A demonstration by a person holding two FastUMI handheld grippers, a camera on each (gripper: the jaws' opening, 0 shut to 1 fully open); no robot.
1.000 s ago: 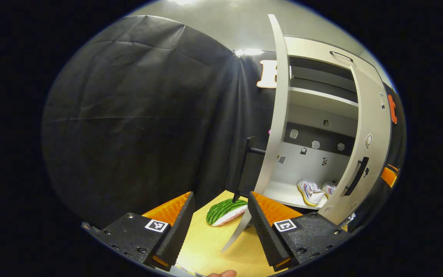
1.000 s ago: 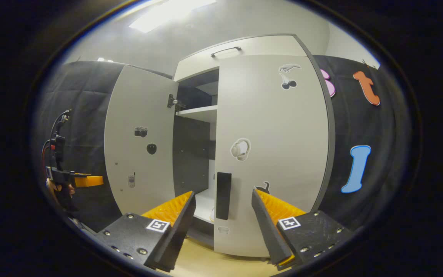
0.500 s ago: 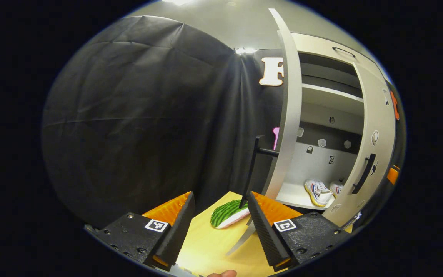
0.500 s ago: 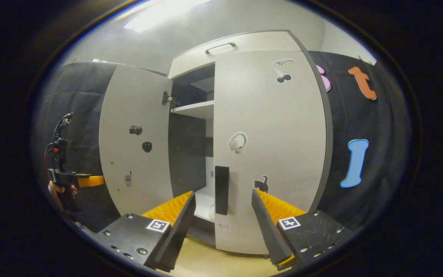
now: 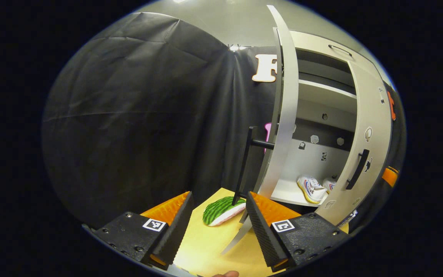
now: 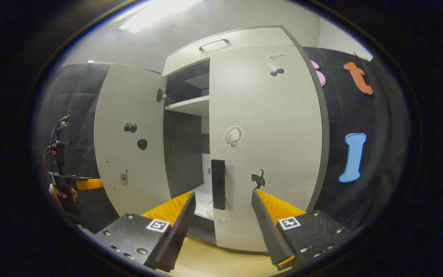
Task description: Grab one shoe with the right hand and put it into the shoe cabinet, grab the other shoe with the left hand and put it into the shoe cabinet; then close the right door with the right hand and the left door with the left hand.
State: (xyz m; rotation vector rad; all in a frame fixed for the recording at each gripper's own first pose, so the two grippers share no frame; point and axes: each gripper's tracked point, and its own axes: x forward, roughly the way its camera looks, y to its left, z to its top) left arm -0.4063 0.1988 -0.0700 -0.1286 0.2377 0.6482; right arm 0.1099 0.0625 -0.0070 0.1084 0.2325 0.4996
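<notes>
A pair of white shoes stands on the bottom shelf of the pale shoe cabinet. In the left gripper view the left door shows edge-on, its black handle just beyond my open left gripper. In the right gripper view the right door is close to shut, leaving a narrow dark gap. Its black handle shows between the fingers of my open right gripper, farther off. The left door stands wide open. A sliver of shoe shows in the gap.
A green striped, watermelon-like thing lies on the yellow table by the left door's foot. The left gripper with the hand holding it is at the far left of the right gripper view. Black cloth walls surround the cabinet.
The right door has swung further toward shut and the gap has narrowed. The left gripper view has shifted slightly; the left door has stayed open. Both grippers have stayed open.
</notes>
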